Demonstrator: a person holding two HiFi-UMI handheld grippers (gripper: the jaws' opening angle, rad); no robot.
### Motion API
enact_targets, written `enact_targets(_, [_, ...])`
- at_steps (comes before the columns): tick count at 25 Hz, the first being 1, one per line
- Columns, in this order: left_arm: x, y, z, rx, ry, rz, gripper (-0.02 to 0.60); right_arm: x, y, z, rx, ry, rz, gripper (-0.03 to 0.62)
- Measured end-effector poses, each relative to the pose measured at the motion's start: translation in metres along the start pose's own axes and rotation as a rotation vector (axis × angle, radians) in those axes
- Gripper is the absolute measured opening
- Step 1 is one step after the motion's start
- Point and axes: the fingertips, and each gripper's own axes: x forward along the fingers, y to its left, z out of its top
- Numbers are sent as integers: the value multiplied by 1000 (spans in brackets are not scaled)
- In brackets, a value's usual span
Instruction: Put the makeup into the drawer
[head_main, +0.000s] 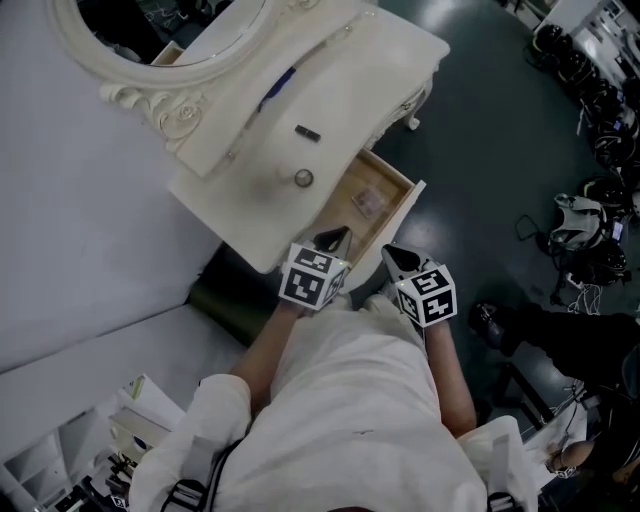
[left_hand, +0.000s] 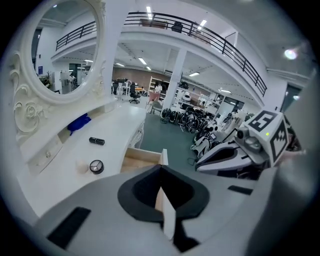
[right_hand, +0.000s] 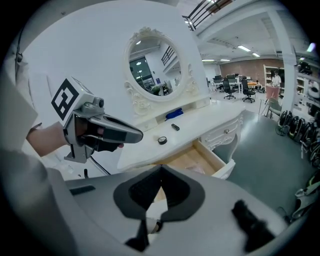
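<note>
Since my left fingers (left_hand: 137, 195) and right fingers (right_hand: 135, 192) are closed, empty, open one wide. Descend squarely over the compact (head_main: 303, 178).

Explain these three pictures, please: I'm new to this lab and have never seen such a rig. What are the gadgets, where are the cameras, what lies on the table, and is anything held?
There is no robot: a person holds a two-jaw gripper in each hand. The head view looks down from the person's head onto the left gripper and right gripper. The other two views come from cameras on the grippers, each looking along its own jaws. On the white dressing table lie a small round compact and a short black tube; its wooden drawer stands open. Both grippers are shut and hold nothing.
</note>
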Motion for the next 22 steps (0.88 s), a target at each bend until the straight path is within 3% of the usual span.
enact_targets(6, [-1, 7, -7, 17, 20, -7, 9, 6, 6, -1, 3, 8, -8, 12])
enact_targets(11, [-2, 10, -9, -39, 16, -41, 9, 7, 8, -1, 6, 13, -13, 12])
enact_targets(22, [-6, 35, -20, -95, 17, -14, 11, 23, 19, 5, -23, 49, 16, 12])
